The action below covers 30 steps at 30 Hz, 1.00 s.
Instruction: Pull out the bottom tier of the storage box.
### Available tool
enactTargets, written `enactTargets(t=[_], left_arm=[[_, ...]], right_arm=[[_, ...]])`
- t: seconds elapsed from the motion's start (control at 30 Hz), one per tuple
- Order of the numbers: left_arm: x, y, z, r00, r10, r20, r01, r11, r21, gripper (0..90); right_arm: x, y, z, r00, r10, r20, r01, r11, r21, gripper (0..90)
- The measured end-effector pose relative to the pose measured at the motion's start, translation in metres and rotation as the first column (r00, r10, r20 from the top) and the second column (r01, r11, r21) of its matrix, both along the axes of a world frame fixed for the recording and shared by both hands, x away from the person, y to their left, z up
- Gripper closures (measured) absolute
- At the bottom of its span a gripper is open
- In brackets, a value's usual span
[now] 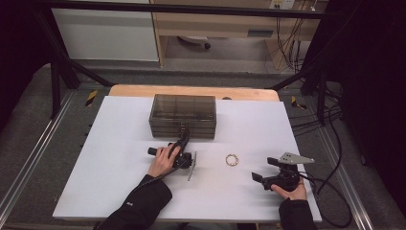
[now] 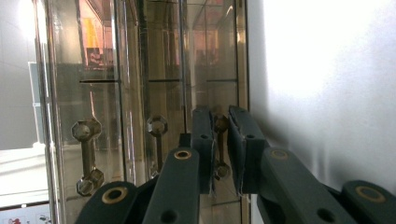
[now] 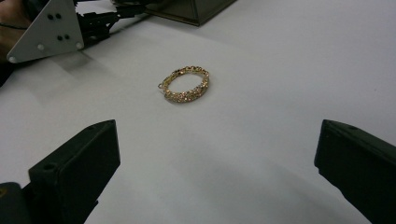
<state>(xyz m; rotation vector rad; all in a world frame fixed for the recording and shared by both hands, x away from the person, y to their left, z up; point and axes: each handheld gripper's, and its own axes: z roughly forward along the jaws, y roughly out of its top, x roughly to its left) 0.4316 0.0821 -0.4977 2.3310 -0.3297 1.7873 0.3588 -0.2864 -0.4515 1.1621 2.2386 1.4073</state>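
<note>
The left gripper is reaching to the front of the smoky transparent drawer box, with its fingers clamping on one of the box's metal drawer handles; the pads are sitting on either side of the handle's bar, and the jaws are standing close together around it. In the left gripper view, two further handles are showing off to one side of the fingers: the nearer one just beside the clamped one, and the farther one beyond it. The white table is lying on the opposite side of the fingers in that view. The left hand is wrapping the gripper body from behind. The right gripper is resting low over the table with its fingers spread wide and nothing between them. The gold bracelet is lying flat on the table ahead of these fingers, roughly centred on the gap between them and clear of both pads. From above, the bracelet is lying between the two grippers, nearer to the right one, and well apart from the drawer box. The right hand is holding its gripper from below.
</note>
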Motion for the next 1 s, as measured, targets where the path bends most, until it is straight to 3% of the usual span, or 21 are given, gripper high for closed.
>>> enactTargets(t=[0.03, 0.07, 0.17, 0.23, 0.37, 0.43, 0.53, 0.8, 1.0], left_arm=[[-0.002, 0.001, 0.000, 0.9999, -0.008, -0.008, 0.008, 1.0000, -0.003, 81.7], [-0.005, 0.002, 0.001, 0.9997, -0.026, -0.002, 0.026, 0.9996, -0.010, 90.0], [-0.007, 0.005, 0.001, 0.9995, -0.024, -0.019, 0.024, 0.9997, 0.010, 90.0], [-0.007, 0.008, 0.001, 0.9993, -0.023, -0.030, 0.022, 0.9996, -0.015, 90.0], [-0.004, 0.011, 0.002, 0.9998, 0.011, -0.016, -0.011, 0.9999, -0.004, 79.7], [-0.001, 0.013, 0.001, 0.9991, 0.032, -0.029, -0.033, 0.9993, -0.017, 75.8], [0.003, 0.015, 0.001, 0.9985, 0.045, -0.030, -0.045, 0.9989, -0.012, 75.2], [0.004, 0.011, 0.000, 0.9999, 0.012, -0.010, -0.012, 0.9992, 0.038, 79.0], [0.003, 0.009, -0.001, 0.9997, 0.022, 0.004, -0.022, 0.9992, 0.035, 79.3]], right_arm=[[0.000, 0.000, 0.000, 1.0000, 0.000, 0.000, 0.000, 1.000, 0.001, 0.7], [0.000, 0.000, 0.000, 1.0000, 0.001, -0.001, -0.001, 1.000, 0.000, 0.7], [0.000, 0.000, 0.000, 1.0000, 0.002, -0.003, -0.002, 1.000, 0.000, 0.7], [0.000, 0.000, 0.000, 1.0000, 0.001, -0.003, -0.001, 1.000, 0.000, 0.7], [0.000, 0.000, 0.000, 1.0000, -0.001, -0.001, 0.001, 1.000, 0.000, 0.7], [0.000, 0.001, 0.000, 1.0000, 0.001, -0.004, -0.001, 1.000, -0.002, 0.7], [0.000, 0.000, 0.000, 1.0000, -0.001, -0.001, 0.001, 1.000, 0.003, 0.7], [0.000, 0.000, 0.000, 1.0000, 0.000, -0.001, 0.000, 1.000, 0.005, 0.7], [0.000, 0.001, 0.000, 1.0000, 0.000, -0.002, 0.000, 1.000, 0.006, 0.7]])
